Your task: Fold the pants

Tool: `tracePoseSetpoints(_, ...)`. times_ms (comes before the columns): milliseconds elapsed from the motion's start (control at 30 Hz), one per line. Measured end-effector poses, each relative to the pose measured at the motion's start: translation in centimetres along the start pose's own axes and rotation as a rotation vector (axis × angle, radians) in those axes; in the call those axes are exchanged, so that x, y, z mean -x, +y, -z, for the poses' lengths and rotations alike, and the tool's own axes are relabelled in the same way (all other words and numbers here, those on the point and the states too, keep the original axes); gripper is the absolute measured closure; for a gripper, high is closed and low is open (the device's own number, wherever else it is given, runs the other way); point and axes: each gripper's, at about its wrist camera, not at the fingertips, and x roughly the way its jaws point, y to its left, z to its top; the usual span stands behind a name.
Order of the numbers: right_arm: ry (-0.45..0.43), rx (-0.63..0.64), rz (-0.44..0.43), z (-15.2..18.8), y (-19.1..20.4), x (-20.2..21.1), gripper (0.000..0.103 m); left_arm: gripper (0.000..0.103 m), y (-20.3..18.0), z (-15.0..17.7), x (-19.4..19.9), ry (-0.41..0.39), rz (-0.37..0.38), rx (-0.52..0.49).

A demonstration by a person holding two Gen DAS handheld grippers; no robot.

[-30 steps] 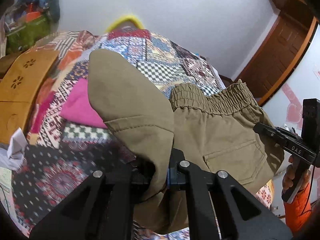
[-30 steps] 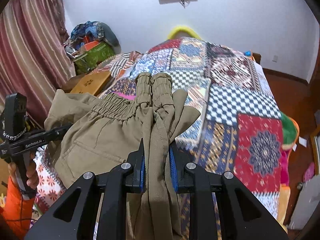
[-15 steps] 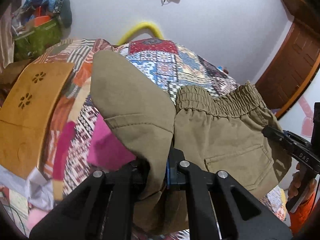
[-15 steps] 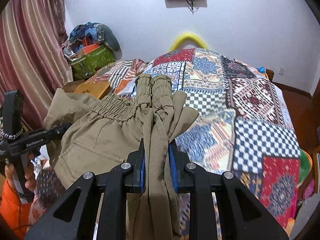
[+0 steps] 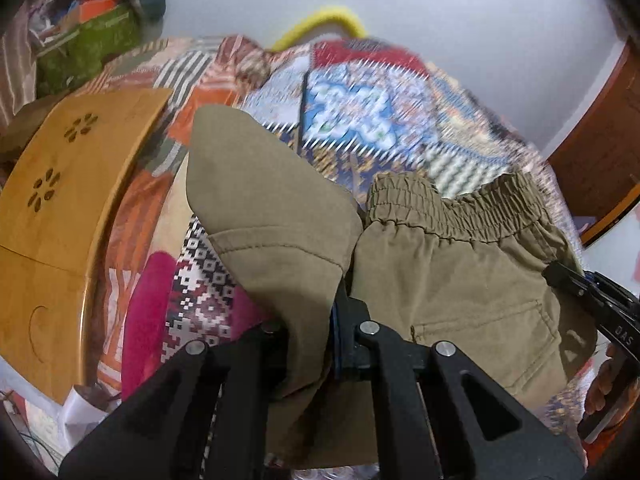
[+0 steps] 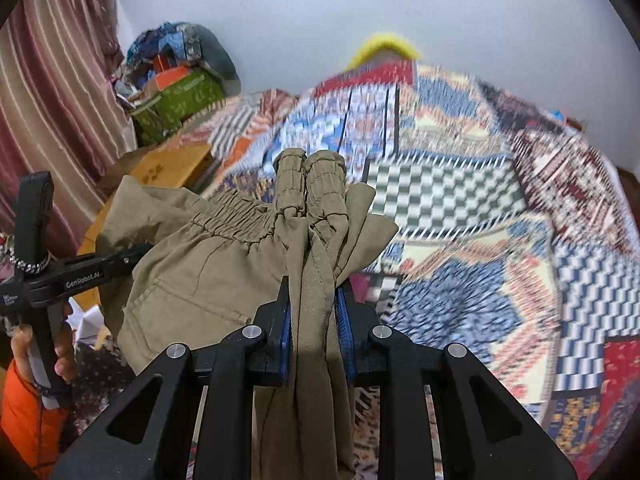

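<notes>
The khaki pants point(image 6: 224, 264) hang bunched in the air over the bed point(image 6: 460, 216), soft and floppy, probably light, so pinching thick seams works. Left tool point(image 5: 328, 320) is clenched on a flap, right tool point(image 6: 314, 316) grips the bundled cuffs. Open quilt from 12 to 3 o'clock; wooden board point(image 5: 60, 208) crowds 9.

There is one pair of pants point(image 6: 208, 276), two grippers, left point(image 5: 320, 320) and right point(image 6: 314, 320), one bed point(image 6: 480, 208), one wooden board point(image 5: 60, 208), one green box point(image 6: 180, 100), one curtain point(image 6: 52, 100) and one yellow hoop point(image 6: 384, 42).
</notes>
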Motion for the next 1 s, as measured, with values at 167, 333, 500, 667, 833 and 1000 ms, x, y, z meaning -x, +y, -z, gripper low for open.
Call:
tracePoseSetpoints(167,0.072,0.000,0.045,1.5,-0.2,-3.5,0.085,0.085,1.9,0.9,-2.3,0.033,-0.055,0.002)
tracePoseSetpoints(333,0.123,0.003,0.053,2.4,-0.9,-4.4,0.076,0.064,4.0,1.4,-2.3,0.038,-0.085,0.047)
tracePoseSetpoints(500,0.145,0.048,0.082,2.7,-0.9,-3.6,0.065,0.063,6.5,2.1,-1.6,0.047,-0.200,0.087)
tracePoseSetpoints(667,0.127,0.025,0.079,1.9,-1.6,-1.0,0.063,0.063,8.1,3.1,1.3,0.025,-0.208,0.139)
tracePoseSetpoints(833,0.032,0.015,0.073,0.7,-1.6,4.0,0.063,0.063,5.5,3.6,6.0,-0.051,-0.190,0.112)
tracePoseSetpoints(1000,-0.091,0.006,0.045,0.0,-1.2,11.4,0.063,0.063,-0.4,4.5,13.1,-0.168,-0.143,0.018)
